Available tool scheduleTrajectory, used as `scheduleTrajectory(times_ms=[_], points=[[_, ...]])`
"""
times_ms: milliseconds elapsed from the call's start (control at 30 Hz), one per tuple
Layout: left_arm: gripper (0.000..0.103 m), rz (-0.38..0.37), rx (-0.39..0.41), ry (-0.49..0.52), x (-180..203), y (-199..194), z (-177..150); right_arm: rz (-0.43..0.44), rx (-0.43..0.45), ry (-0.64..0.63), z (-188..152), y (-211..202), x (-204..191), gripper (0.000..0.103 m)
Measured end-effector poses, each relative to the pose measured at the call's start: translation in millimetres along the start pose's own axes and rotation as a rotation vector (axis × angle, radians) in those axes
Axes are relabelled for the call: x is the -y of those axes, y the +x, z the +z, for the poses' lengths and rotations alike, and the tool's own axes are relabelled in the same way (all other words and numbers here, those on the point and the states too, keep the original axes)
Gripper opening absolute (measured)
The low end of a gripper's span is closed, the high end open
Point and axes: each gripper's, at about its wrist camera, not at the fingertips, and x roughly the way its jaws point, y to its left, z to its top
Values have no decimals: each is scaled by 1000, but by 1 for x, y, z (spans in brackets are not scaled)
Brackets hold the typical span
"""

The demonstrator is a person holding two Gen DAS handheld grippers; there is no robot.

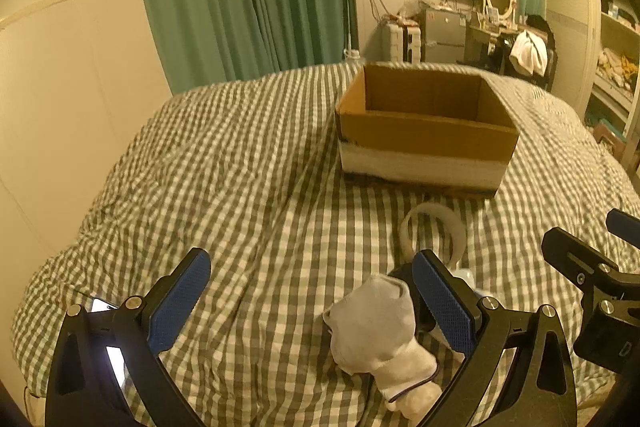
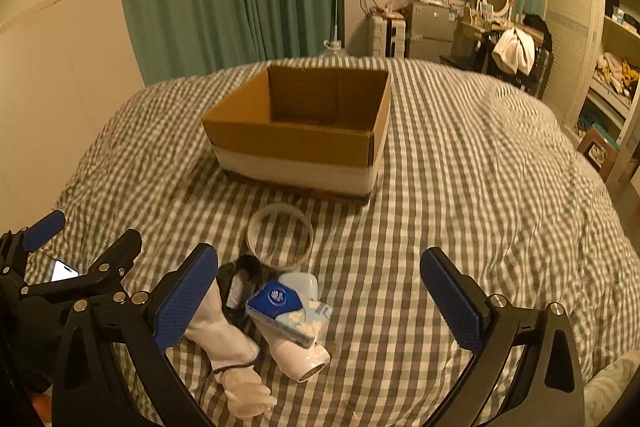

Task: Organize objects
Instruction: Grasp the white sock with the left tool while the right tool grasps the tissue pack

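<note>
Between the left tool's (image 1: 312,301) prongs: sock (image 1: 376,323).

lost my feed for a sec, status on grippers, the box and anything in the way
Left gripper open, right gripper open, both holding nothing. Cardboard box upright, open-topped. Tape roll lies between the clutter and the box.

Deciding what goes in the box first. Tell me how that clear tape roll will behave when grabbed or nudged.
The tape roll is a thin open ring lying flat on the checked duvet, so it probably feels light. Its clear band looks smooth, maybe slippery. Tipped on edge it could roll, though the soft bedding would likely slow it.
</note>
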Motion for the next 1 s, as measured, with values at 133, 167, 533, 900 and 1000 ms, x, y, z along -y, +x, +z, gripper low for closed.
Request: scheduleTrajectory(times_ms=[133,167,533,900,1000], points=[[103,-22,-53,18,8,19,-17,-20,-46,-2,-10,16,3,102],[103,-28,-67,23,10,22,-21,-23,-59,-1,-13,20,3,101],[60,-191,-194,12,28,71,-64,-20,-187,10,-43,65,1,97],[48,-137,-176,8,-10,59,-43,55,-252,25,-60,101,-9,89],[48,-125,-159,-4,-21,60,-37,81,-271,12,-65,109,-16,83]])
